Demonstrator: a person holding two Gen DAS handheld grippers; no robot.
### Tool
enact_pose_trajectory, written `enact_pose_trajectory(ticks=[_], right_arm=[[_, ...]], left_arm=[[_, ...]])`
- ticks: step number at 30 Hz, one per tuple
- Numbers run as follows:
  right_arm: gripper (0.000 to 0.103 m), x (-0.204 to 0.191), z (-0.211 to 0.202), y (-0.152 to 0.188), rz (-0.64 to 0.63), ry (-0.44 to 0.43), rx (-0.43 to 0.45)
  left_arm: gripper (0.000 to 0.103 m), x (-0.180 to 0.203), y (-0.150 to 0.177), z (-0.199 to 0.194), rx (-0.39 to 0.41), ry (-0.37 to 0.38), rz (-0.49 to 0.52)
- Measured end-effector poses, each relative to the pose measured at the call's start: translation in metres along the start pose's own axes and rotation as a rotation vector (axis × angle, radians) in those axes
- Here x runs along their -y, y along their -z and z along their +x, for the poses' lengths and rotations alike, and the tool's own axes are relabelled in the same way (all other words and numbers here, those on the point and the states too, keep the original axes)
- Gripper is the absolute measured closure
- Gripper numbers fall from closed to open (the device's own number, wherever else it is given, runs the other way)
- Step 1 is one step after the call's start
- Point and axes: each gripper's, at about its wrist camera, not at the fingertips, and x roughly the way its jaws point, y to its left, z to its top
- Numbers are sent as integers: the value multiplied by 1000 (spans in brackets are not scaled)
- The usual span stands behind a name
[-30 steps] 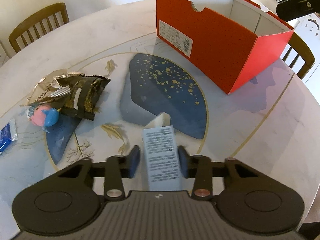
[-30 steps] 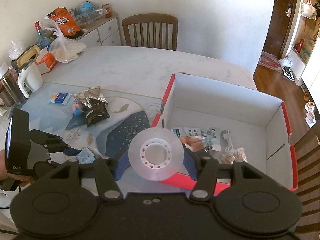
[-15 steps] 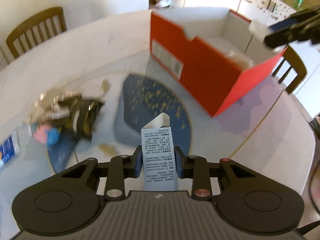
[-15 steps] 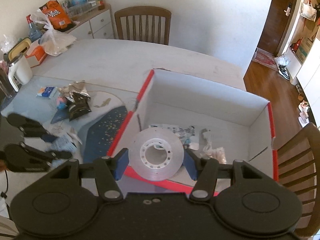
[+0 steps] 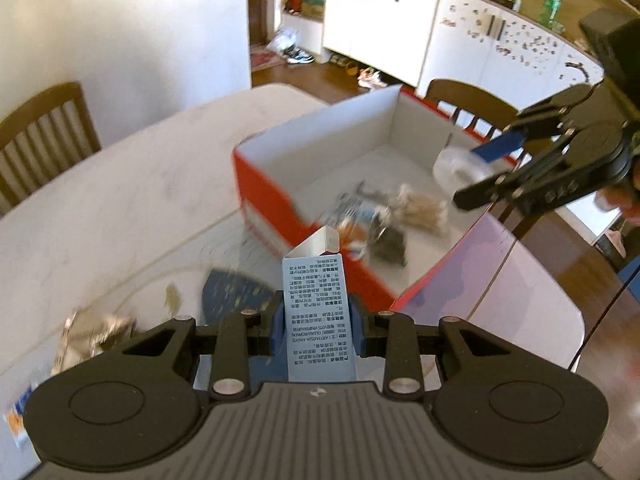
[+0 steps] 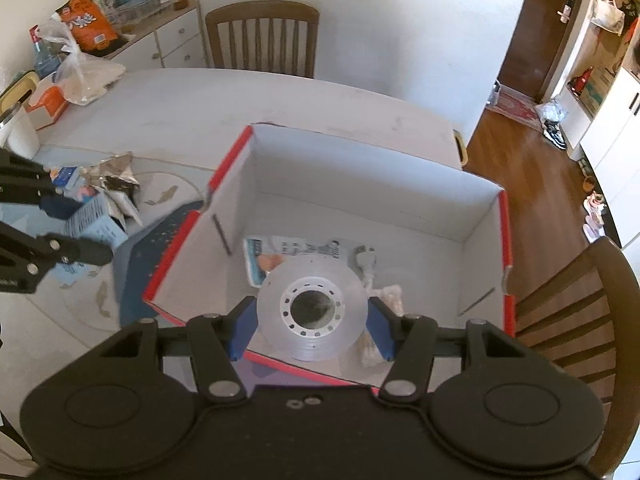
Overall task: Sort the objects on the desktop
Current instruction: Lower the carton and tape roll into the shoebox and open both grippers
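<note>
The right claw (image 6: 311, 320) is clamped on a clear tape roll (image 6: 311, 309) above the open red shoebox (image 6: 505, 240); the left claw (image 5: 317, 330) grips a pale blue carton (image 5: 318, 320) above the bench (image 5: 120, 200), beside the shoebox

Motion blur smears the packets (image 5: 384, 216) inside the red box (image 5: 272, 216) in the left wrist view, leaving their print unreadable. The foil wrappers (image 5: 92, 332) at near left are blurred too. In the right wrist view, the tape roll (image 6: 311, 305) hides part of the box floor, and the left gripper (image 6: 60, 224) is cut off by the left edge.
</note>
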Motion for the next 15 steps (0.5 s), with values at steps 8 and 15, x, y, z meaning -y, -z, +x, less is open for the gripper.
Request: enact_pose_trajectory(ticks=[8, 15], right_arm=[[45, 26, 14, 3, 27, 36, -38], [45, 42, 36, 1, 62, 60, -84]], left_arm=[[72, 24, -47, 21, 27, 16, 74], [72, 39, -74, 54, -15, 0, 125]])
